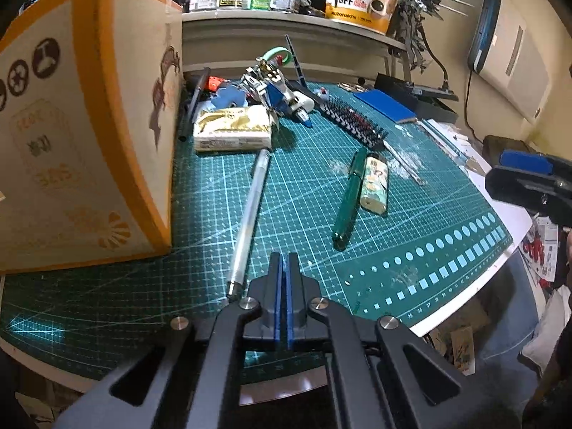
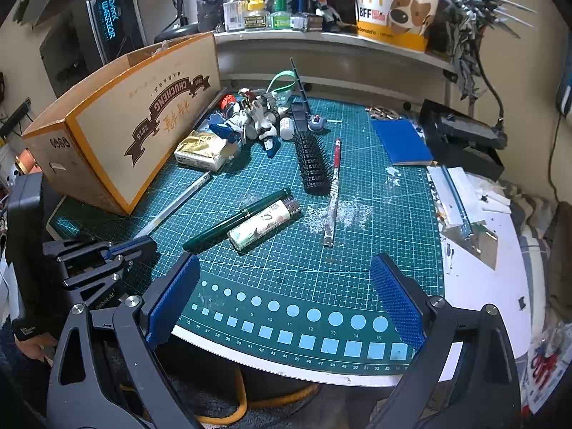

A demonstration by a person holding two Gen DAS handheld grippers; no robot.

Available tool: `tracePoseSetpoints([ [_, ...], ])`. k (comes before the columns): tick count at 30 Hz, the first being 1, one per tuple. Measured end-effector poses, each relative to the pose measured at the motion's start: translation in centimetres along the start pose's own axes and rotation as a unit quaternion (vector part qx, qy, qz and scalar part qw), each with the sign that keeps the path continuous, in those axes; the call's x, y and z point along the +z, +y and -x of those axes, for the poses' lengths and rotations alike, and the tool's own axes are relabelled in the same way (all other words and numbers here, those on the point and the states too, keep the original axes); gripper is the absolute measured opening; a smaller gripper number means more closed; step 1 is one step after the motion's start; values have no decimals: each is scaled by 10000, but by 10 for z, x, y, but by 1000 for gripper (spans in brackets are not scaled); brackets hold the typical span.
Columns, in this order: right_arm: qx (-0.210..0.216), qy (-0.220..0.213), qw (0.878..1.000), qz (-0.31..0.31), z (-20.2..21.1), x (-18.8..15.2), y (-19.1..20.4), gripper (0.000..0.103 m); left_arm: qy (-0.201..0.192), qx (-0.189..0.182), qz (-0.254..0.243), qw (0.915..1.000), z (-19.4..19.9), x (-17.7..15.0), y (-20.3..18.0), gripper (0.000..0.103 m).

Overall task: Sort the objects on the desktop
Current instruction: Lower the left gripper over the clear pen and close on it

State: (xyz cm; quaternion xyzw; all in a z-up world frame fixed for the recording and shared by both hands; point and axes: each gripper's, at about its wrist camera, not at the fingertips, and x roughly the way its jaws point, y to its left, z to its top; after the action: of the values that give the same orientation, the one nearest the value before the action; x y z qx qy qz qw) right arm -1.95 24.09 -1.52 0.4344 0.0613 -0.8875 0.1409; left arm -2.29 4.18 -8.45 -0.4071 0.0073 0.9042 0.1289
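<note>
On the green cutting mat point(image 2: 357, 214) lie a clear pen point(image 1: 249, 218) point(image 2: 171, 207), a dark green pen point(image 1: 348, 198) point(image 2: 236, 225), a printed lighter point(image 1: 374, 186) point(image 2: 264, 225), a black comb point(image 2: 312, 164) point(image 1: 354, 119), a craft knife point(image 2: 332, 200), a tissue pack point(image 1: 232, 127) point(image 2: 203, 152) and a toy robot point(image 1: 275, 89) point(image 2: 250, 118). My left gripper point(image 1: 285, 261) point(image 2: 143, 243) is shut and empty, just right of the clear pen's near tip. My right gripper point(image 2: 286, 286) is open and empty above the mat's front edge; it also shows in the left wrist view point(image 1: 529, 175).
An open cardboard box point(image 2: 118, 125) point(image 1: 71, 125) stands at the mat's left. A blue notebook point(image 2: 400, 141) and a black tray point(image 2: 461, 136) lie at the back right. A shelf point(image 2: 321, 41) behind holds bottles, figures and a paper bucket point(image 2: 397, 3). White scraps litter the right.
</note>
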Motion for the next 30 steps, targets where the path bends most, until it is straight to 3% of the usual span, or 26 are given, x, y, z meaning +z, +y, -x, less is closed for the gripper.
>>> tracePoseSetpoints([
  [10, 53, 59, 10000, 34, -2, -1, 2, 96, -18, 793, -237, 9966, -4, 11, 11, 2],
  [17, 76, 111, 9999, 39, -6, -2, 2, 96, -89, 852, -484, 9952, 6, 12, 2, 3],
  [20, 99, 187, 9998, 62, -9, -3, 3, 96, -91, 943, -544, 9940, 6, 16, 3, 11],
  [22, 121, 210, 9997, 101, -10, -4, 5, 96, -82, 989, -555, 9935, 4, 18, 5, 22],
  [30, 184, 289, 9992, 186, -14, -6, 9, 96, -33, 1064, -542, 9928, -2, 22, 15, 35],
])
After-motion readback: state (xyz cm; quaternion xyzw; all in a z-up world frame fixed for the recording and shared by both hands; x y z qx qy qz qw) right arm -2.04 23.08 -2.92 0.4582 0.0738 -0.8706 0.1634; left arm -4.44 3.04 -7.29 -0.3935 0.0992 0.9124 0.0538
